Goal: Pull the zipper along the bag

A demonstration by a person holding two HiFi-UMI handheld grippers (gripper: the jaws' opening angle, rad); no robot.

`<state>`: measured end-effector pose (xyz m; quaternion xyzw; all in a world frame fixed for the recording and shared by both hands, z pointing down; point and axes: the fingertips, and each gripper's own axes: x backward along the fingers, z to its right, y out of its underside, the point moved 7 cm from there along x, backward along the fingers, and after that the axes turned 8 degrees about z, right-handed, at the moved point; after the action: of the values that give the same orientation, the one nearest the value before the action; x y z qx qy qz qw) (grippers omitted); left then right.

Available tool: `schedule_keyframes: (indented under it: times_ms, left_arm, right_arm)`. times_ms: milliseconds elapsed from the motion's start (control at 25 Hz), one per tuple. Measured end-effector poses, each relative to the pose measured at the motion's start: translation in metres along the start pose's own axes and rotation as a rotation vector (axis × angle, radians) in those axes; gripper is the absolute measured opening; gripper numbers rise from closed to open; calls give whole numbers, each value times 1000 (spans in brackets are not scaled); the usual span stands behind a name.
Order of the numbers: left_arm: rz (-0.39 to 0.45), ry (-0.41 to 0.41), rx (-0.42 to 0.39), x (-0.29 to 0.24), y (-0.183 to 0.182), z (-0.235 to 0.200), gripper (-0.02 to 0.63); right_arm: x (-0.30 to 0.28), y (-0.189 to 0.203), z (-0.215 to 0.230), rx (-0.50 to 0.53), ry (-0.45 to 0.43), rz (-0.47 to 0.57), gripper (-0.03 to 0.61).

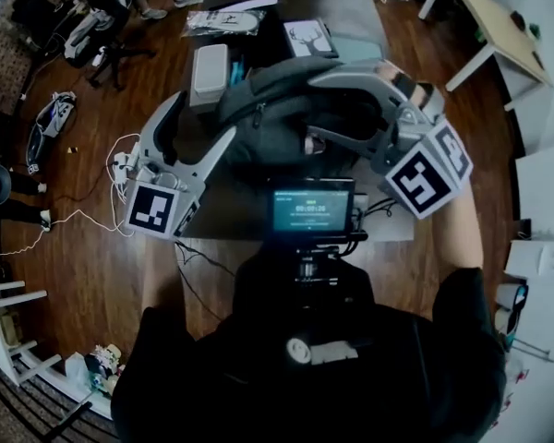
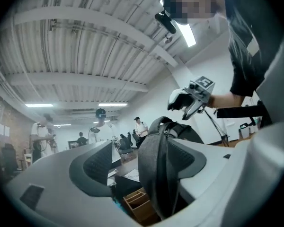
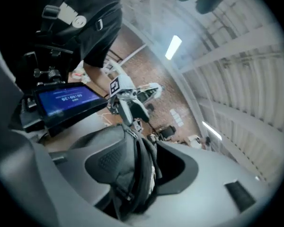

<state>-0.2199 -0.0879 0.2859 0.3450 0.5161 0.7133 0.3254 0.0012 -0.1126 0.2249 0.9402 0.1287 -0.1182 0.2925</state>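
A grey backpack (image 1: 277,109) lies on the dark table (image 1: 351,12) in the head view, with a zipper line (image 1: 258,113) on its left side. My left gripper (image 1: 206,116) reaches up to the bag's left edge. In the left gripper view its jaws (image 2: 142,162) stand wide; a fold of the bag (image 2: 156,174) lies against the right pad (image 2: 191,157) only, so it is open. My right gripper (image 1: 312,104) comes in from the right over the bag's top. Its jaws (image 3: 139,164) are shut on a bunched fold of the bag (image 3: 132,183).
Behind the bag lie a white box (image 1: 210,72), a plastic sleeve of papers (image 1: 223,18) and a card with a tree drawing (image 1: 307,37). A lit screen (image 1: 311,209) sits at my chest. Cables (image 1: 83,215) trail over the wood floor at left. A pale table (image 1: 499,26) stands far right.
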Motion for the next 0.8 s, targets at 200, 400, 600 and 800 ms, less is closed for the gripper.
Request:
schedule_keyframes:
  times_ms: [200, 400, 600, 800]
  left_arm:
    - [-42, 133, -36, 4, 13, 3, 370]
    - [-132, 220, -86, -12, 8, 13, 370]
    - [-167, 374, -68, -30, 23, 3, 382]
    - [-90, 457, -28, -37, 32, 4, 359]
  right_arm:
    - [-78, 6, -4, 215, -270, -36, 216]
    - [-90, 4, -7, 314, -393, -72, 216]
    - [-99, 7, -12, 384, -441, -135, 157]
    - [-93, 9, -7, 278, -413, -121, 92]
